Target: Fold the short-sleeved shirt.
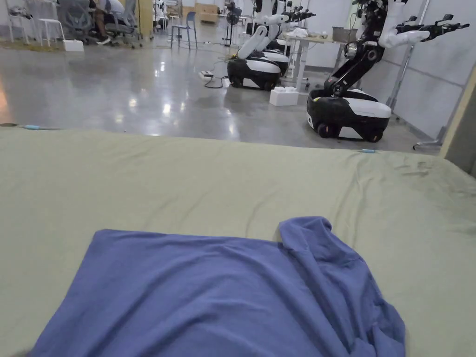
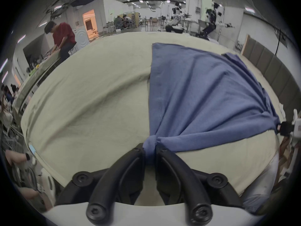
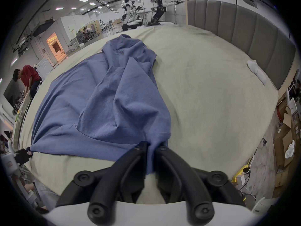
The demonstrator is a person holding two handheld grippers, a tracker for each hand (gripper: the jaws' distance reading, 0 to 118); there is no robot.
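Blue shirt (image 1: 200,293) lies spread on the olive-covered table (image 1: 232,186), near edge raised; left gripper (image 2: 149,149) and right gripper (image 3: 152,149) each clamp a near corner, pulling it taut, apparently to flatten it for folding.

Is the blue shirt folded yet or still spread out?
Mostly spread, not neatly folded: the blue shirt lies flat on the green sheet, its right side bunched over itself, each near corner pinched in a gripper's jaws.
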